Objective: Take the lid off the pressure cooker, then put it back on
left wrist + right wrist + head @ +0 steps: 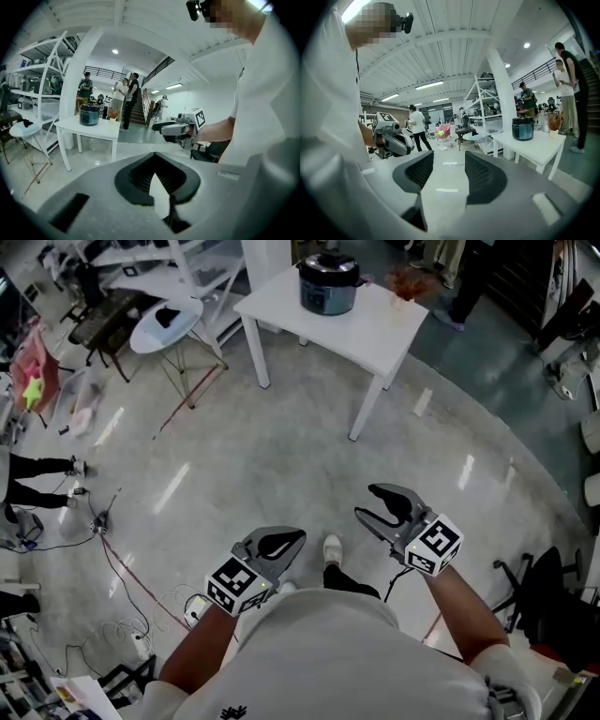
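Our left gripper [298, 535] is low, just in front of our shirt [328, 652], jaws together, nothing held. Right gripper [367, 501] is beside it, jaws apart, empty. Both are well apart from the white table [375, 334] ahead. The pressure cooker [328, 285] stands near the table's far edge, toward the left corner, lid [328, 261] on. We can't identify the orange-brown bunch [410, 282] at the far right corner.

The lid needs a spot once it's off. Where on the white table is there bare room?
In the head view, the white table is bare in front of the pressure cooker, down to its near edge, and left of it toward the corner. Right of the cooker it is tighter: a dried plant stands there.
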